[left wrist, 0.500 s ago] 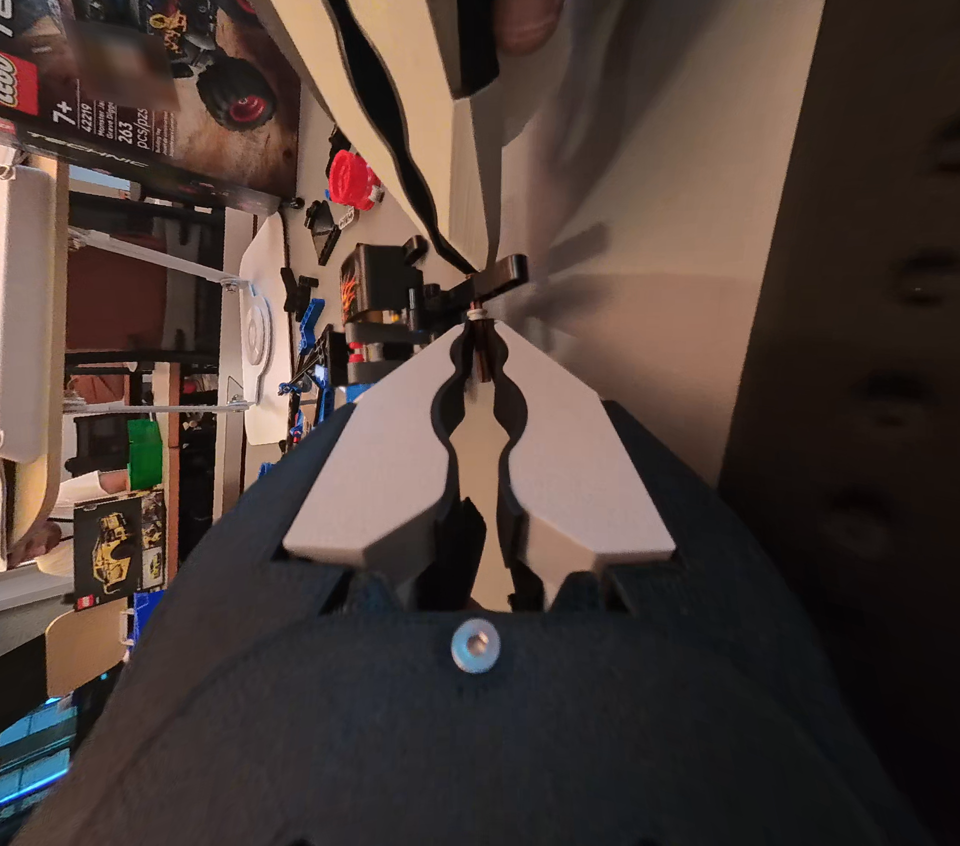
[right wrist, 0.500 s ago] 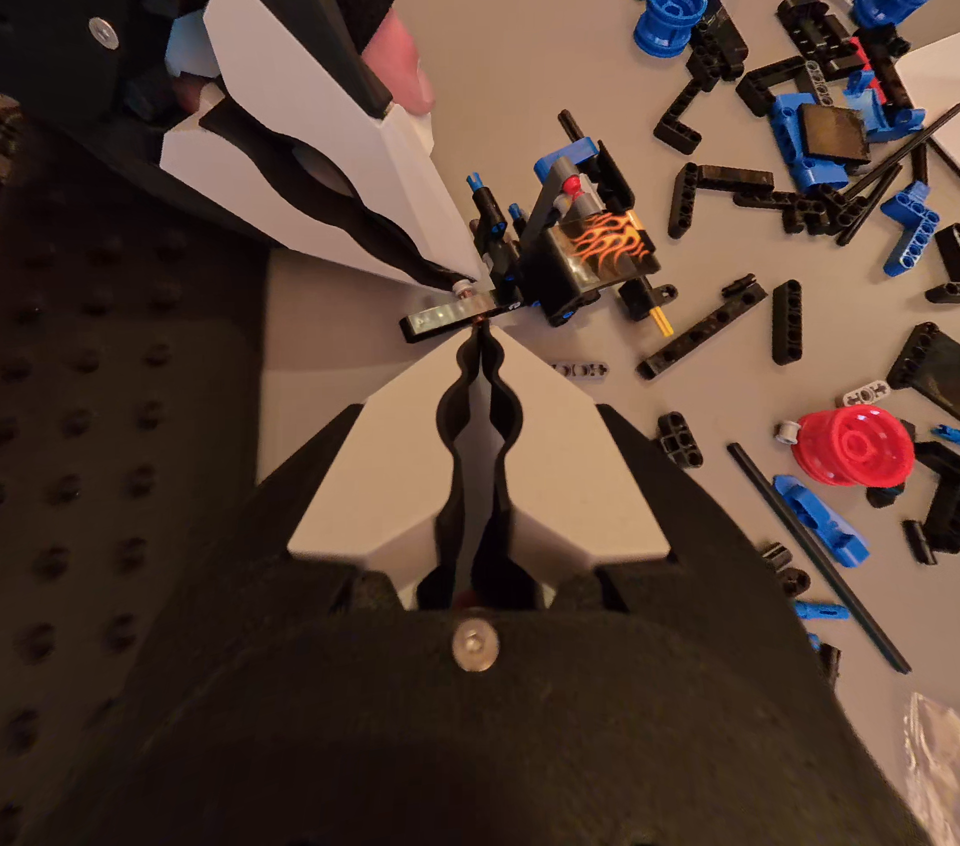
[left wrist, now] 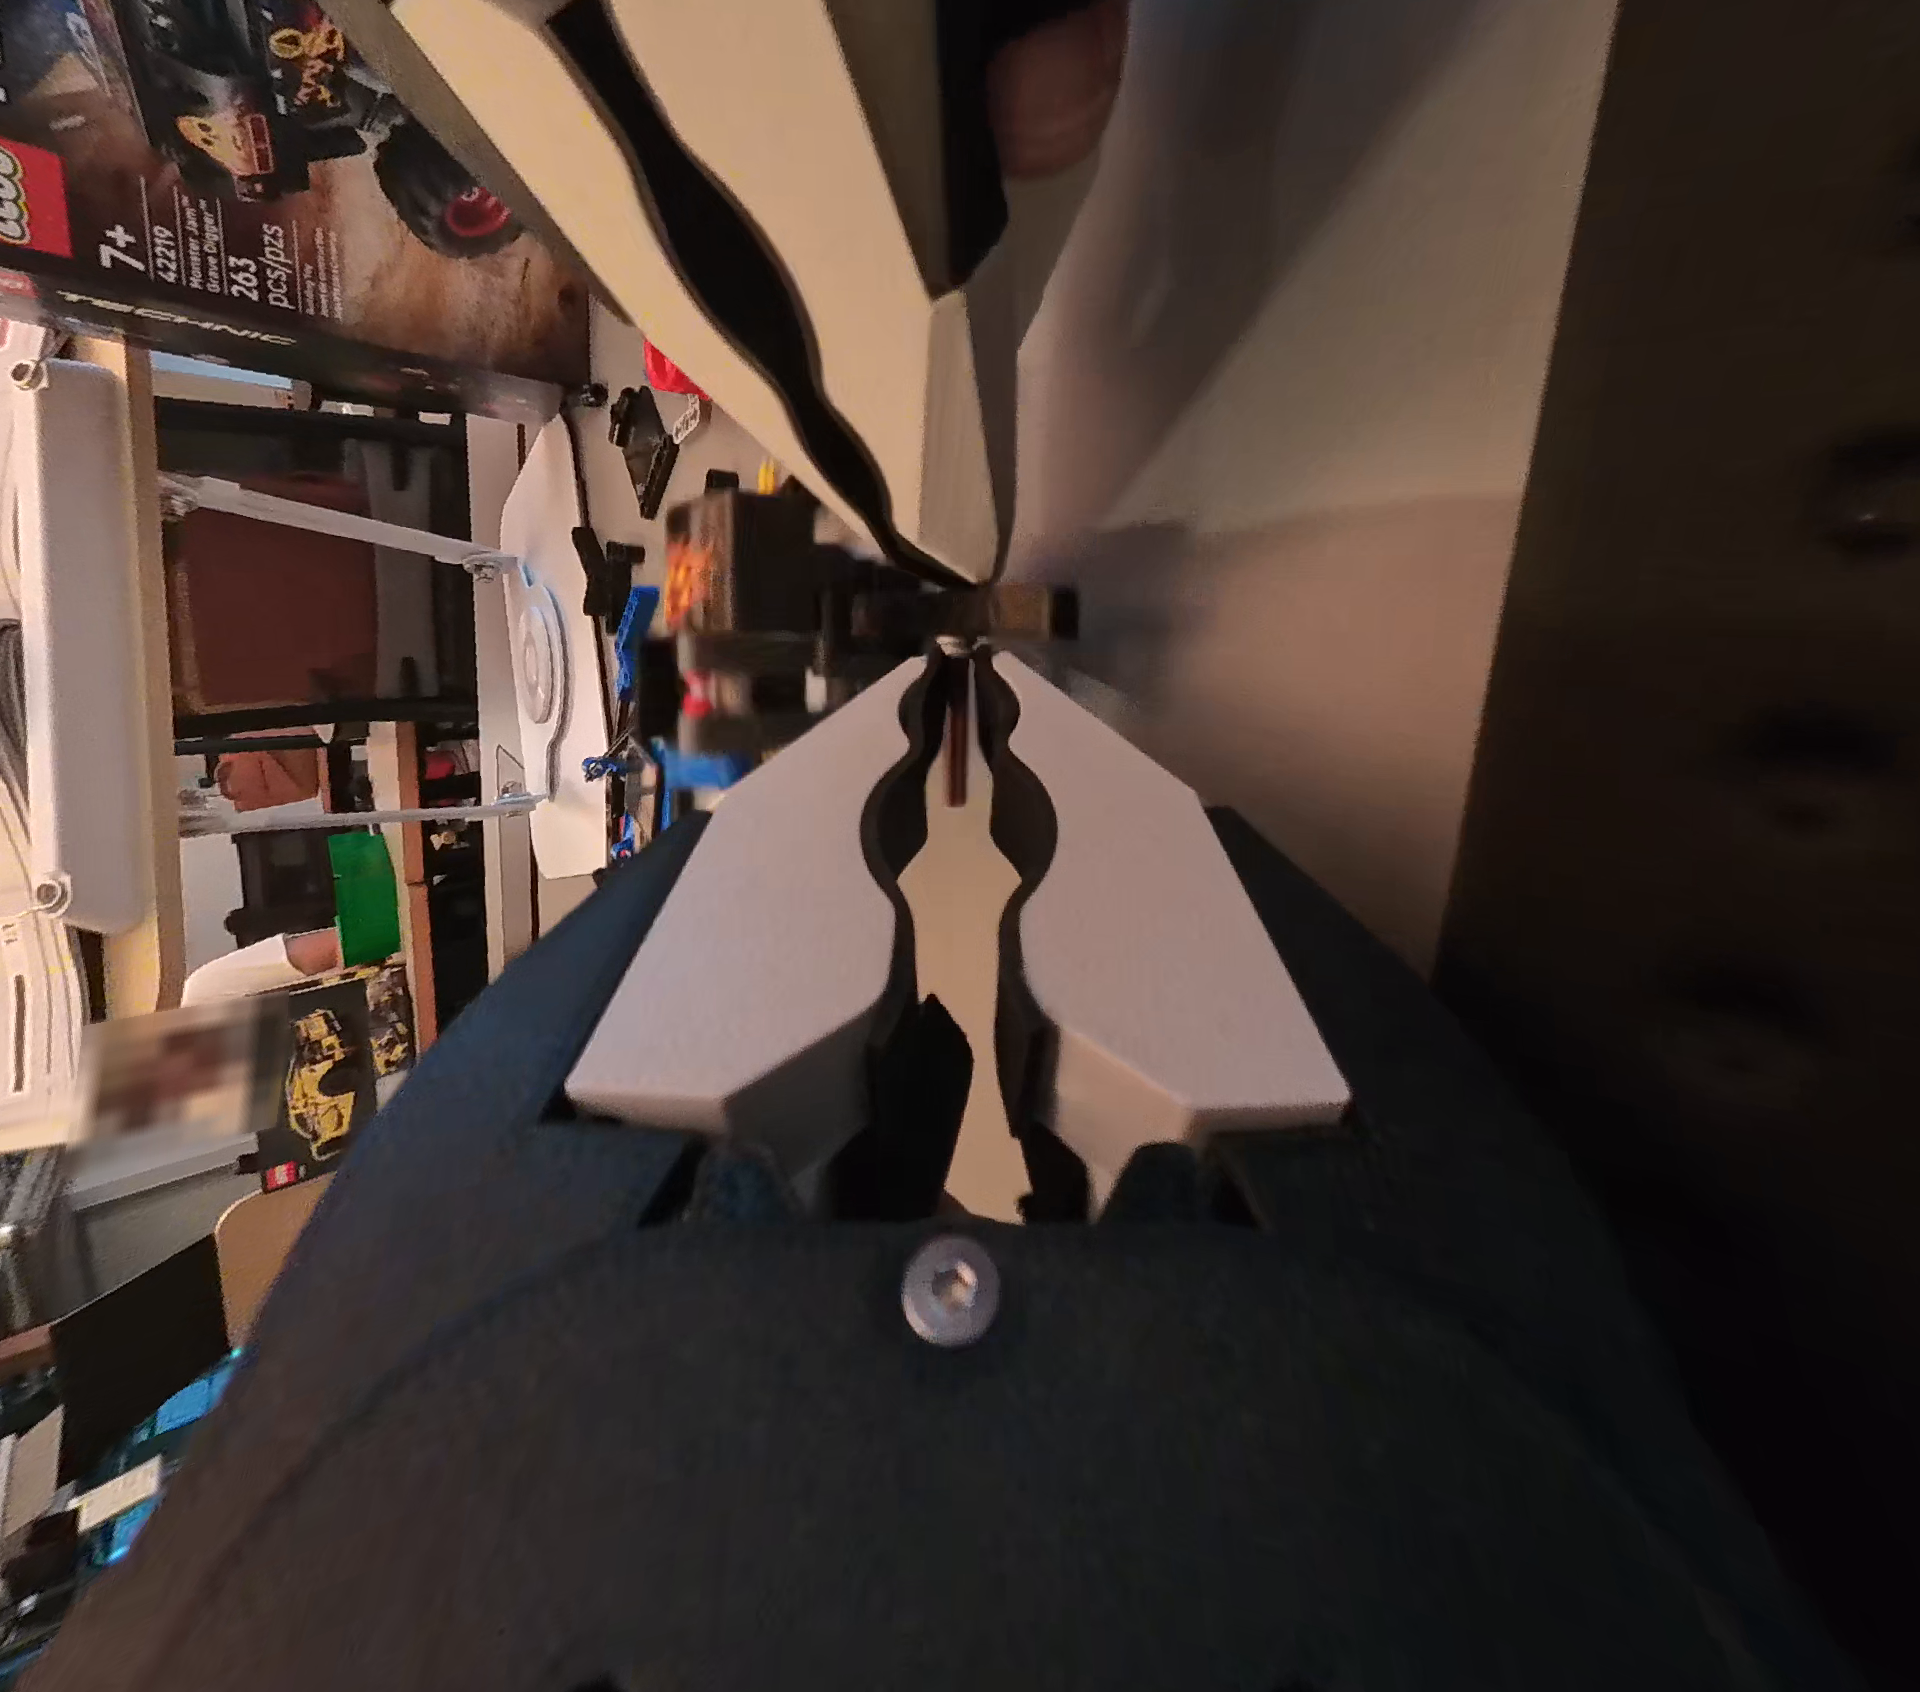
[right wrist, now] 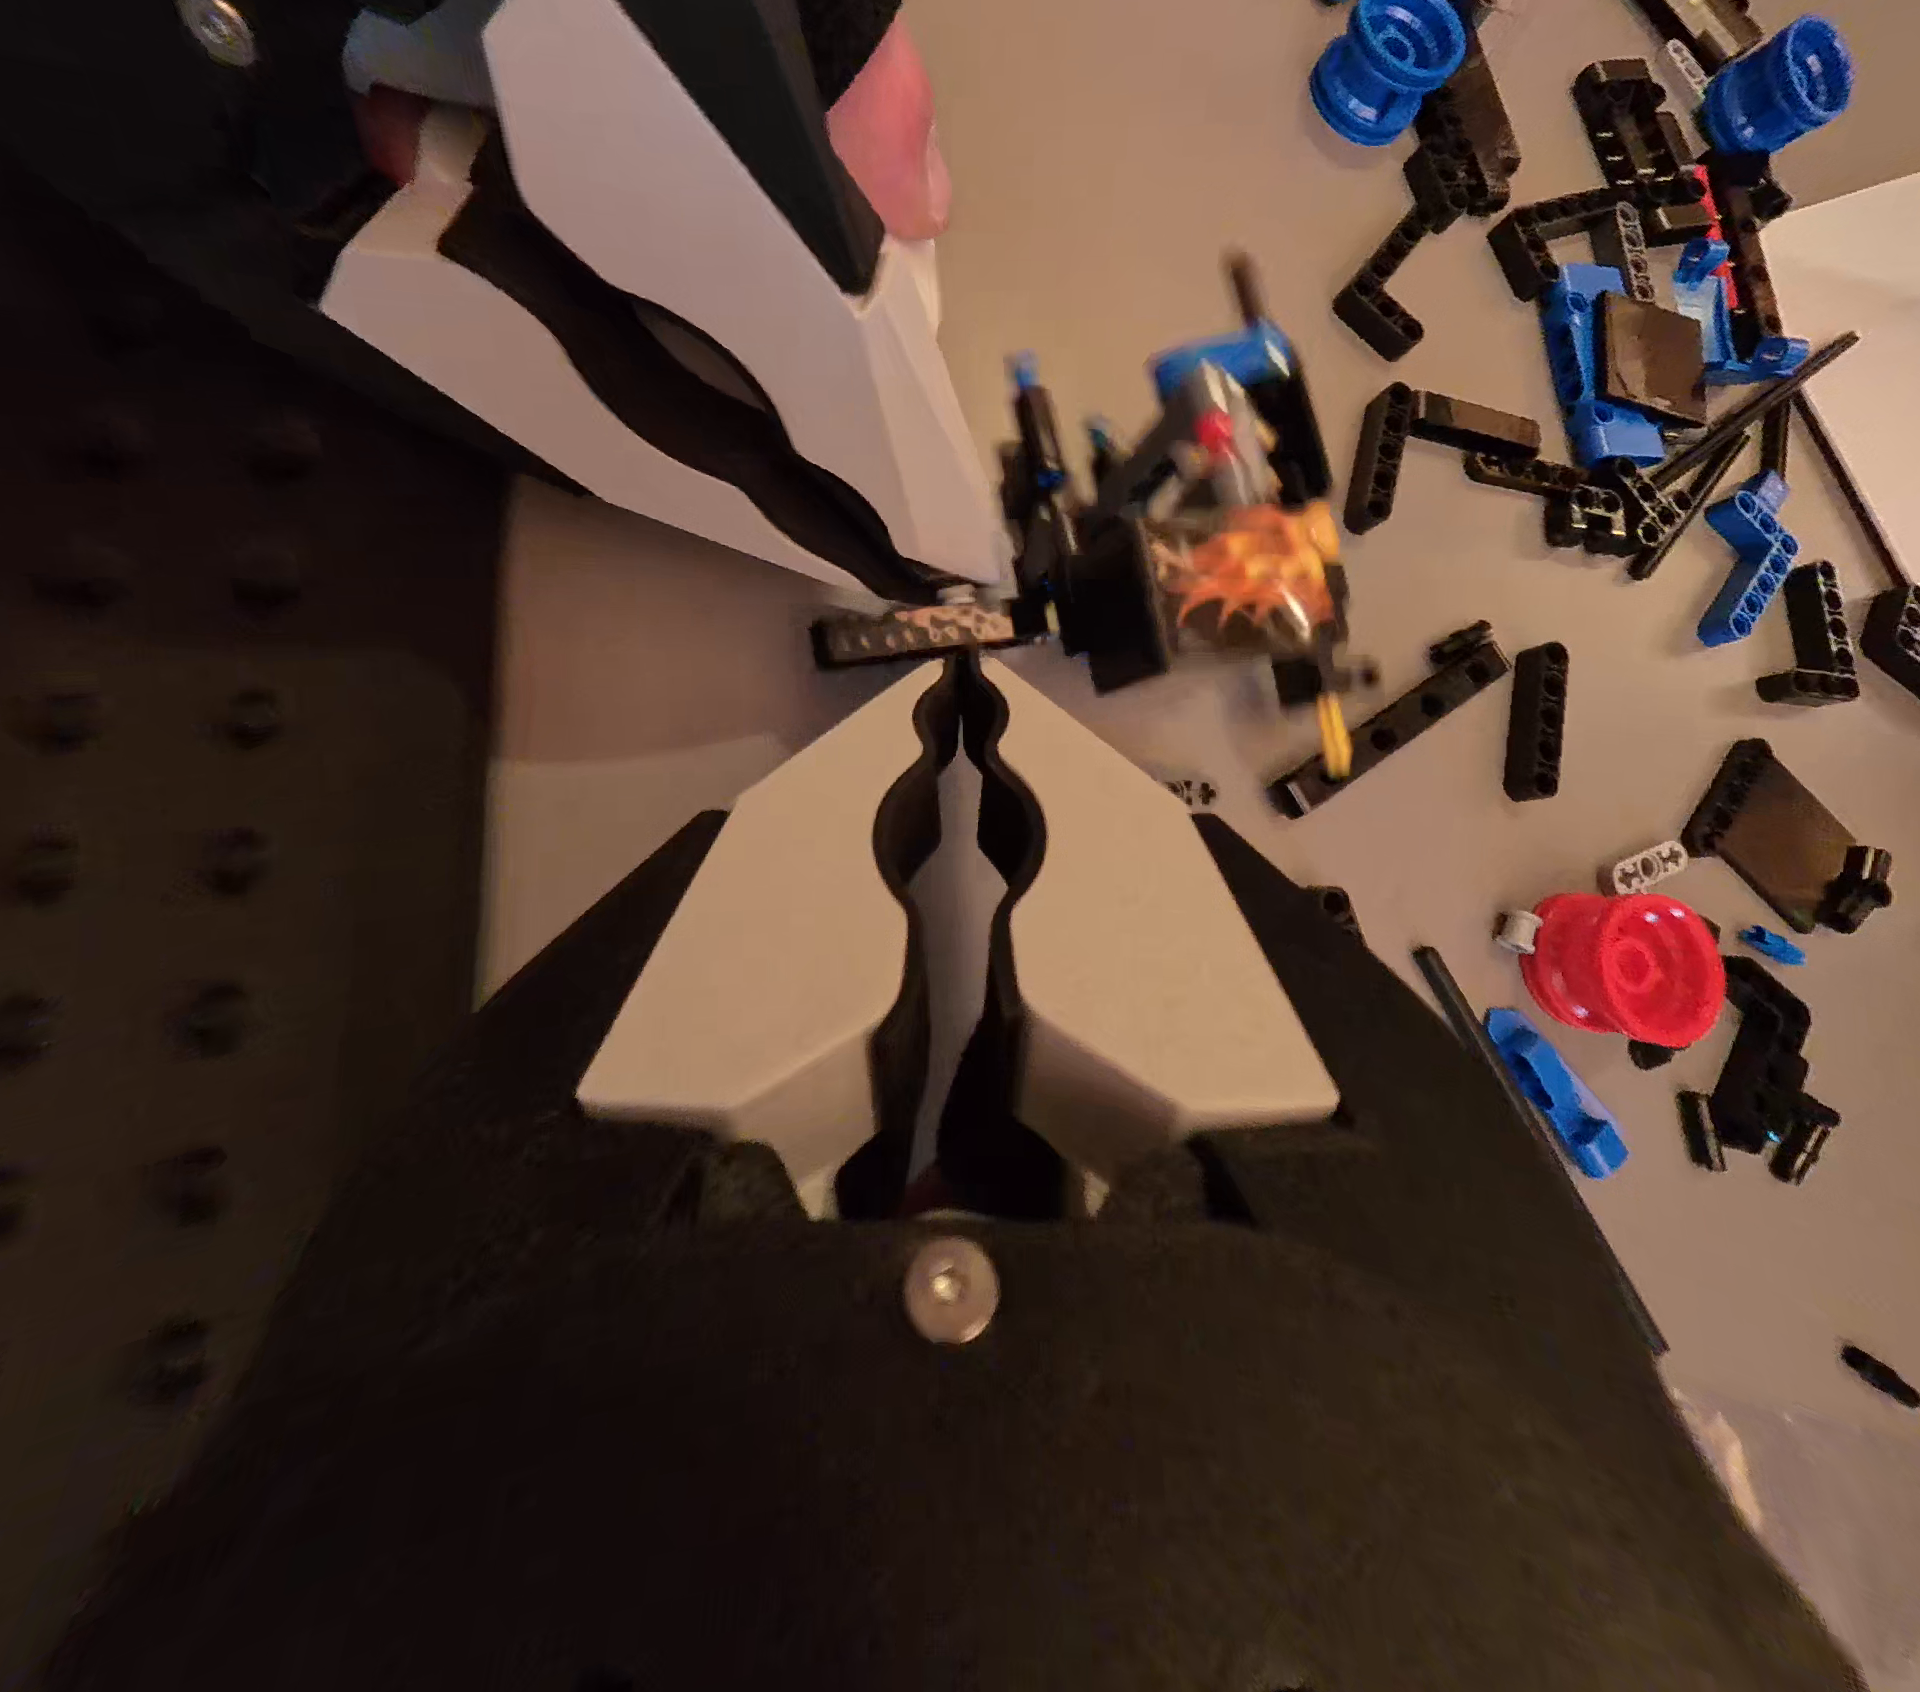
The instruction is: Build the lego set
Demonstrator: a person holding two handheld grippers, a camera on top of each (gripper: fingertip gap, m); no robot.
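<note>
A partly built black and blue assembly with a flame-patterned panel [right wrist: 1247, 572] hangs just above the grey table, blurred by motion. A black beam [right wrist: 904, 629] sticks out of its left side. My right gripper [right wrist: 961, 668] is shut on that beam's edge from below; in the left wrist view it [left wrist: 971, 588] comes down from above. My left gripper [left wrist: 958, 655] is shut on a thin dark axle [left wrist: 954, 738] with a small pale bush at its tip, which presses against the beam. In the right wrist view it [right wrist: 951, 577] reaches in from the upper left.
Loose pieces lie on the table to the right: blue wheel hubs [right wrist: 1387, 47], red hubs [right wrist: 1621, 967], black beams [right wrist: 1392, 723] and a long black axle [right wrist: 1527, 1112]. A dark studded mat [right wrist: 208, 707] lies at the left. The set's box [left wrist: 260, 136] stands behind. Only a small space, under 4 cm, lies between the two pairs of fingers.
The assembly has swung a little and shifted right between the grippers, so the beam now lies level. Both grippers keep their holds, tips still meeting at the beam.
</note>
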